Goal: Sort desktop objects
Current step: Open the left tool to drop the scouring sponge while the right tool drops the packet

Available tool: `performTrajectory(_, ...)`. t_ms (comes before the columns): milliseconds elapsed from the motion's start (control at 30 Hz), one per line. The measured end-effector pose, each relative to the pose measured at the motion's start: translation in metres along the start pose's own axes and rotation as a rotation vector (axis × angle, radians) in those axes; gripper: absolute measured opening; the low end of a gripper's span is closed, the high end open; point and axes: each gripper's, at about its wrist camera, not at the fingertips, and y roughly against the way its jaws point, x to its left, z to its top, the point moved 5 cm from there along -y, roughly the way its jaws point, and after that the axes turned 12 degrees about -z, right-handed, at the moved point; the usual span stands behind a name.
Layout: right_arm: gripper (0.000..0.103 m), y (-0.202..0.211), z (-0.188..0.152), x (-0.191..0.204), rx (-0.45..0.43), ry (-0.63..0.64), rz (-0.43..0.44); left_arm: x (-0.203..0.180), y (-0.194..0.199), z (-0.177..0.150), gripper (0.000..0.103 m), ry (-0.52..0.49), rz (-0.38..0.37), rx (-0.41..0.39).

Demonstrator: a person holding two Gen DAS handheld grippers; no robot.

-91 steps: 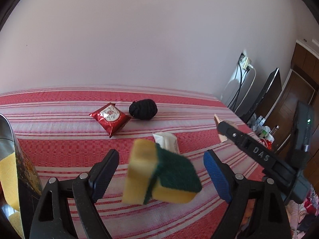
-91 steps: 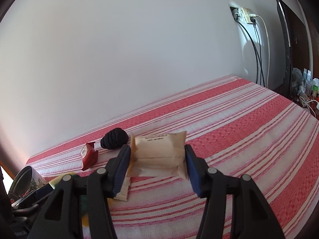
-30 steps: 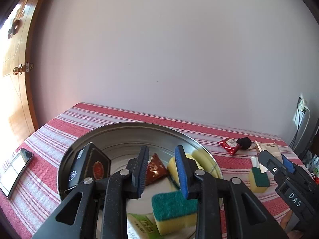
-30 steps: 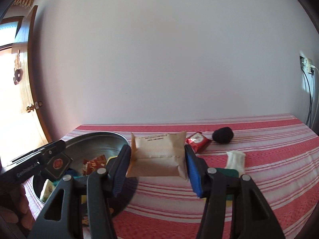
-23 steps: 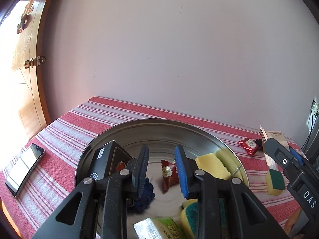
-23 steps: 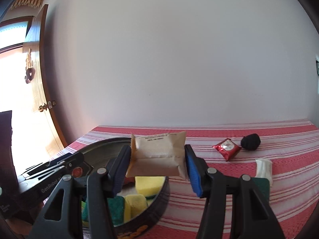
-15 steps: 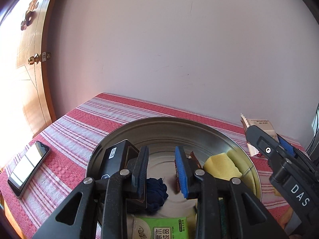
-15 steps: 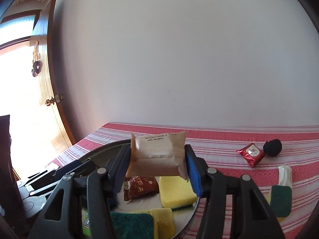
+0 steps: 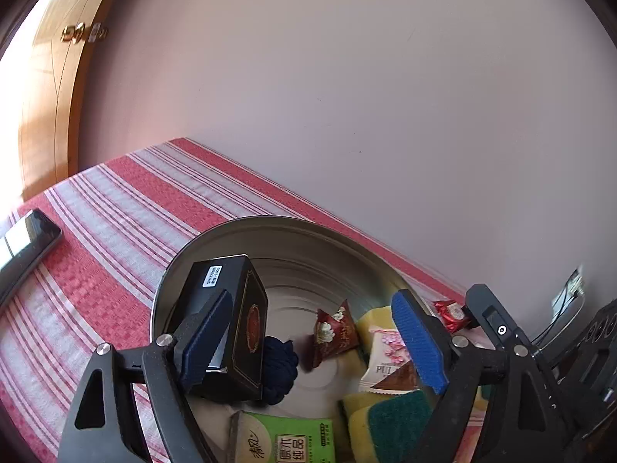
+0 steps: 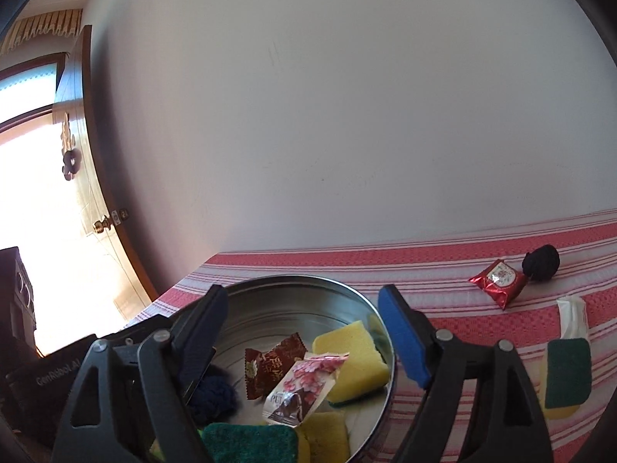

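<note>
Right now both pairs of tongs hang over the round metal tray [image 10: 370, 301] on the red-striped tabletop [image 10: 443, 270], and both stand apart with nothing between their blue pads. Beneath the right tongs [image 10: 304, 332] the pink-flowered packet [image 10: 304, 386] lies loose in the tray, propped across a yellow sponge [image 10: 354, 355] and a dark red candy wrapper [image 10: 270, 359]. Beside them sit a dark blue ball of yarn [image 10: 216, 393] and a green-topped sponge [image 10: 250, 443] at the near rim. From the left tongs [image 9: 308, 343] the same tray shows a black box [image 9: 231, 308] leaning against its left wall, and a green tissue pack [image 9: 293, 443] at the bottom edge. Outside the tray, toward the right, a red foil snack [image 10: 497, 281] and a black yarn ball [image 10: 540, 262] lie close together, with a white packet [image 10: 572, 316] and another green-and-yellow sponge [image 10: 567, 374] nearer. A phone [image 9: 27, 239] rests on the tabletop's far left.
</note>
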Motion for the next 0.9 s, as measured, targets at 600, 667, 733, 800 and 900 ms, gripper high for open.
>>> performTrajectory(600,0.102,0.035,0.030,-0.143,-0.159,-0.089,-0.353,-0.077,-0.003,-0.026,0.087,-0.254,0.049,-0.034)
performTrajectory(667,0.102,0.035,0.030,-0.165,-0.149,-0.092,-0.398,-0.097,-0.012,-0.037,0.087,-0.302,0.028,-0.006)
performTrajectory(733,0.102,0.035,0.030,-0.185,-0.140,-0.096,-0.437,-0.115,-0.022,-0.049,0.087,-0.344,-0.001,0.034)
performTrajectory(800,0.102,0.033,0.028,-0.199,-0.123,-0.098,-0.465,-0.131,-0.034,-0.062,0.087,-0.376,-0.031,0.083)
performTrajectory(900,0.102,0.034,0.027,-0.221,-0.102,-0.090,-0.501,-0.150,-0.053,-0.081,0.087,-0.405,-0.073,0.164)
